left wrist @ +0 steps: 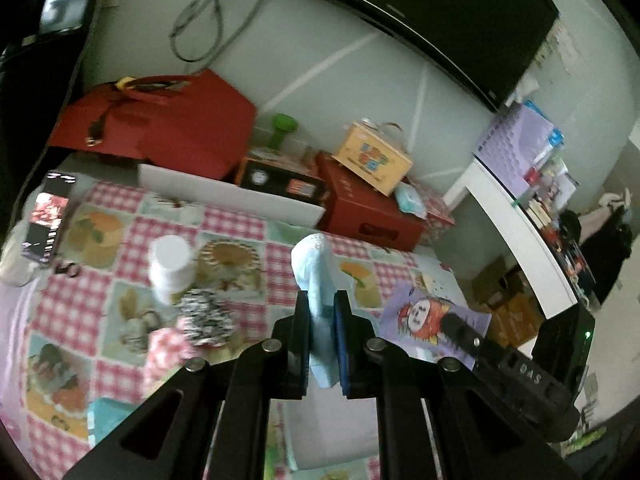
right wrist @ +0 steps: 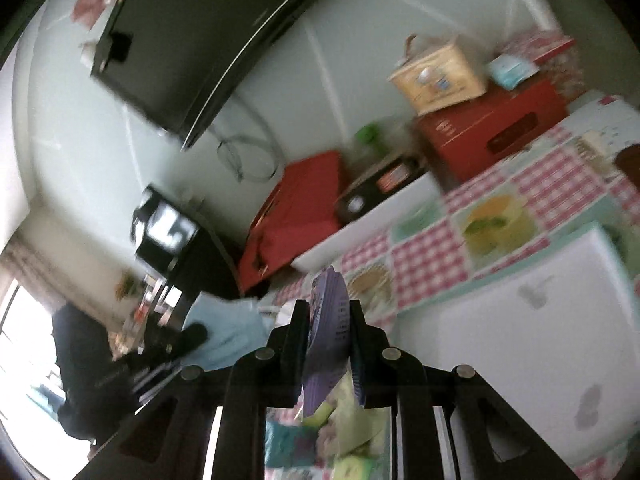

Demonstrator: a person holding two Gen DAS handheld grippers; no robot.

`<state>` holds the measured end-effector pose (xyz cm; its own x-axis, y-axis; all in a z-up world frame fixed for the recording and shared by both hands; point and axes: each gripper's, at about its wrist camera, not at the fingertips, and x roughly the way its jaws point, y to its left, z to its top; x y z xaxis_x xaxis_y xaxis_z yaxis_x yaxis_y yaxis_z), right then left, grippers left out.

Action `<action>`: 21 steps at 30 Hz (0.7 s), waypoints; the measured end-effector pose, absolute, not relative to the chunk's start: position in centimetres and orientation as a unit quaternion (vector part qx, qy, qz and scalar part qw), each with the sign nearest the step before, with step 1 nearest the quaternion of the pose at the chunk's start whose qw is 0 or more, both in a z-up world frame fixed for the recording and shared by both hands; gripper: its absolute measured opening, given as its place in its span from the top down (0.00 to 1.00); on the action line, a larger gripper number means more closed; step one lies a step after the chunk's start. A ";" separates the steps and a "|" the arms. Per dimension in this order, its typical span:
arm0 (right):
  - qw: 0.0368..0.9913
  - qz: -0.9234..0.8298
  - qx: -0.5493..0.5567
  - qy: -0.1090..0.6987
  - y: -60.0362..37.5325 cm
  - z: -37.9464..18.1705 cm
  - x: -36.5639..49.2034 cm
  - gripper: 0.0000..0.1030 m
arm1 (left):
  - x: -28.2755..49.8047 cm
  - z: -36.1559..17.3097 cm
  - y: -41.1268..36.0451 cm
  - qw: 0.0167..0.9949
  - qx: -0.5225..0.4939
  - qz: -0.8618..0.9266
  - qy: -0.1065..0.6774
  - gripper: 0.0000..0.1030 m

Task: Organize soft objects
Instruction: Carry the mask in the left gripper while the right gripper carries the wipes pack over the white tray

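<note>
My left gripper [left wrist: 322, 298] is shut on a light blue soft cloth [left wrist: 316, 268], which stands up from between its pads above the checked tablecloth [left wrist: 240, 224]. To its right in the left wrist view, the right gripper's finger [left wrist: 460, 330] lies over a purple cloth with a cartoon face [left wrist: 420, 312]. In the right wrist view my right gripper [right wrist: 327, 306] is shut on that purple cloth [right wrist: 328, 320], held edge-on. At the left of that view is the left gripper [right wrist: 188, 338] with the blue cloth [right wrist: 228, 328].
A white bottle [left wrist: 170, 268] and a black-and-white patterned soft item [left wrist: 206, 316] are on the table. At the back are a white tray [left wrist: 232, 196], a red box [left wrist: 372, 208] bearing a yellow box [left wrist: 372, 156], and a red bag [left wrist: 160, 120]. A white box [right wrist: 520, 320] sits near the right gripper.
</note>
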<state>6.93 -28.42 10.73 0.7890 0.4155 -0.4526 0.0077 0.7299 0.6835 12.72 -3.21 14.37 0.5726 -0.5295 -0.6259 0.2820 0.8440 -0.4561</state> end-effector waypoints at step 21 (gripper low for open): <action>0.853 -0.052 0.393 0.339 -39.4 1.9 7.7 0.80 | 16.3 1.3 -14.4 0.800 -0.145 -0.290 0.505 0.89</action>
<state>7.69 -39.37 1.85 0.7644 0.1775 -0.6198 0.3558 0.6856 0.6351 16.26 -14.41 1.27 0.3228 -0.6101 -0.7236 0.3173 0.7900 -0.5246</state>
